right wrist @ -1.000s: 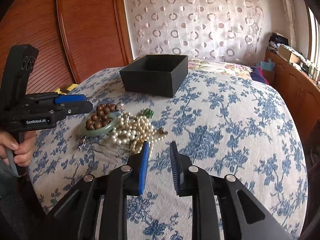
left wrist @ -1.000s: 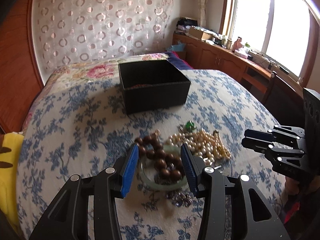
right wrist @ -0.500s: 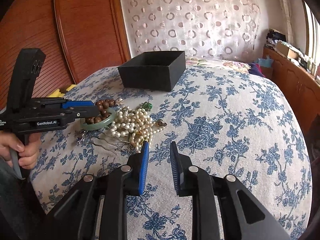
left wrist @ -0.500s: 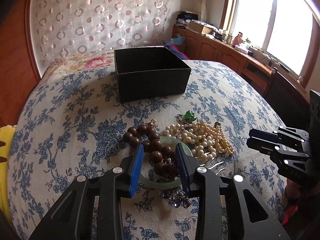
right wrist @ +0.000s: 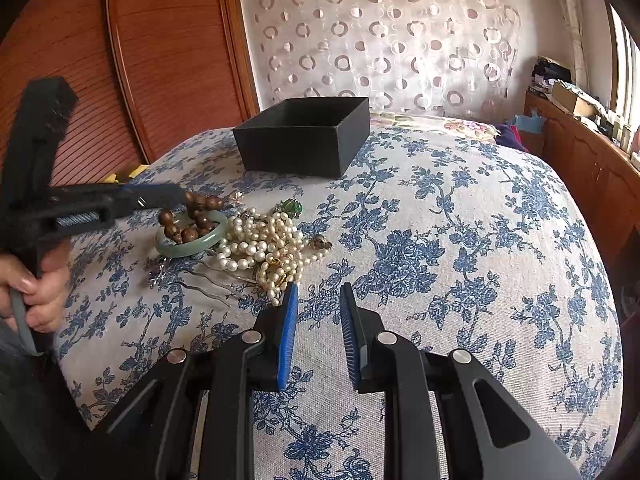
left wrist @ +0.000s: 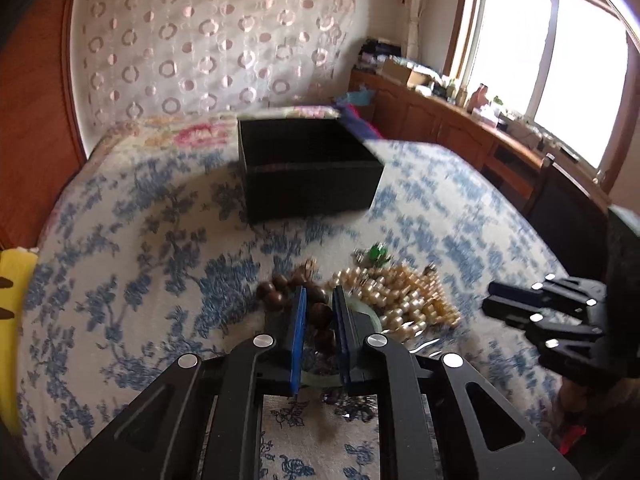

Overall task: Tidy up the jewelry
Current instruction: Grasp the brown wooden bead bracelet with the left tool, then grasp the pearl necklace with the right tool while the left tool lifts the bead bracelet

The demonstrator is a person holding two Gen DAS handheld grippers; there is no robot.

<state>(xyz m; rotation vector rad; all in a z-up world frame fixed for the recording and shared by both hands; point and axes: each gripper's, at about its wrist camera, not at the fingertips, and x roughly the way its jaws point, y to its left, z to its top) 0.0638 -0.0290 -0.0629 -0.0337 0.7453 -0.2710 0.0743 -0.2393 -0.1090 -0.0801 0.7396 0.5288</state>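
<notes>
The left gripper (left wrist: 320,320) points down at the wooden bead bracelet (right wrist: 192,216), its jaws closing with beads between the blue pads. A hand (right wrist: 36,288) grips its handle, fingers curled round the trigger. The right gripper (right wrist: 318,330) hovers to the right of the bracelet and nearer the camera, tilted downward, its jaws parted a little with nothing between them.

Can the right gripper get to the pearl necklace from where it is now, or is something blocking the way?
Probably yes. The right gripper hangs with its jaws apart and nothing between them, and the pearl necklace lies just ahead, with only bare floral cloth between. The left gripper is busy at the wooden beads, off to the side.
</notes>
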